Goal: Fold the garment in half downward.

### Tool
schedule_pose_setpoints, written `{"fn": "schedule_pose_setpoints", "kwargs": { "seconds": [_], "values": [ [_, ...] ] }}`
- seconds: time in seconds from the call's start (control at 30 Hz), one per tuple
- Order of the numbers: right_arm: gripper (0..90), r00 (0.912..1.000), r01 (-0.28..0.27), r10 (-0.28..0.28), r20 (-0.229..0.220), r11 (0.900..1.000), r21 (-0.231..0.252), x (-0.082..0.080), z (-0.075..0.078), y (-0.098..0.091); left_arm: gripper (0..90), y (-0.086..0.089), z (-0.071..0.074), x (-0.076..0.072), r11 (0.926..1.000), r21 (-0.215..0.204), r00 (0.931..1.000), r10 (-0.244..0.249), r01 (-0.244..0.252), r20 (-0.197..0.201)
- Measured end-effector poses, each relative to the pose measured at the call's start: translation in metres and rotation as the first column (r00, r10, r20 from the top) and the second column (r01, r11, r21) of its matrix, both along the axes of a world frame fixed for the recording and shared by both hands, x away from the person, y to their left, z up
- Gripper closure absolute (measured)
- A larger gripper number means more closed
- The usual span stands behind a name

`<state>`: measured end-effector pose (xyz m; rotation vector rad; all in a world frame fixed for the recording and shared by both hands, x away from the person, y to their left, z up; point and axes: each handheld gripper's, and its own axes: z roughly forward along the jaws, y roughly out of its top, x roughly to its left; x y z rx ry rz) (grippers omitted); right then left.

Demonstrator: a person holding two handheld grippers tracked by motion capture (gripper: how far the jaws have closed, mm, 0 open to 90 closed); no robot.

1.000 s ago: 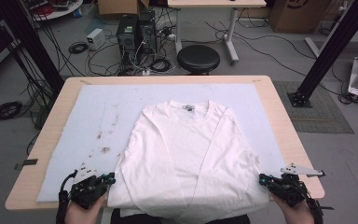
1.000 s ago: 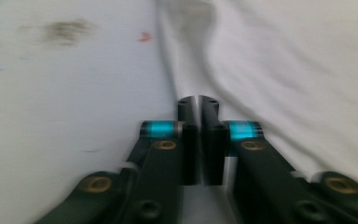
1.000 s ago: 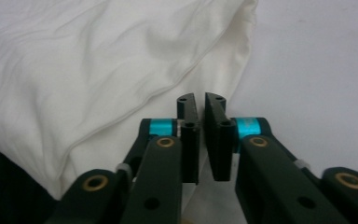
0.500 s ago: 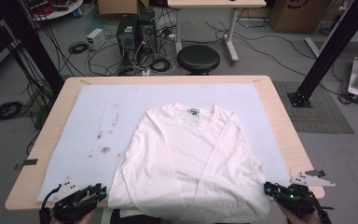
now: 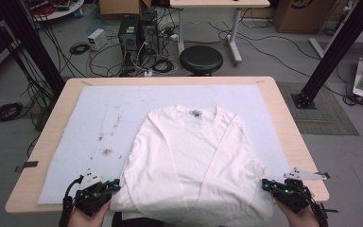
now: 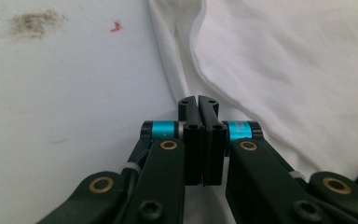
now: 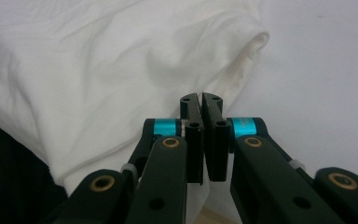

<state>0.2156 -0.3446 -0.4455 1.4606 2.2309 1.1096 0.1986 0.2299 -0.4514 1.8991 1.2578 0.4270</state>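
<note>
Back at the shirt's point(image 5: 194, 161) near corners, both claws, left point(image 6: 199, 103) and right point(image 7: 201, 100), have just snapped closed, empty; I judge sleeves folded, body fold remaining.

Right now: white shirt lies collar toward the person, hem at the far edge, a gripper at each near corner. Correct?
Not quite. The high view shows the shirt with its collar toward the far edge and its hem toward the person. The left gripper and right gripper are at the near corners, as stated.
</note>
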Motion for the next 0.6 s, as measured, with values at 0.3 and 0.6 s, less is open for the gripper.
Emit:
{"fn": "schedule_pose_setpoints", "kwargs": {
  "seconds": [0.3, 0.6],
  "values": [
    [89.5, 0.9993, -0.039, 0.039, 0.000, 0.9987, 0.034, -0.022, 0.003, -0.011, 88.6, 0.014, 0.002, -0.042, 0.9984, -0.051, 0.9994, -0.027, 0.026, -0.020],
    [64.3, 0.9950, 0.008, -0.014, 0.098, 0.9982, 0.059, -0.004, 0.023, -0.009, 53.1, -0.002, 0.024, 0.009, 0.9989, -0.042, 0.9944, -0.016, 0.021, 0.104]
  ]
}}
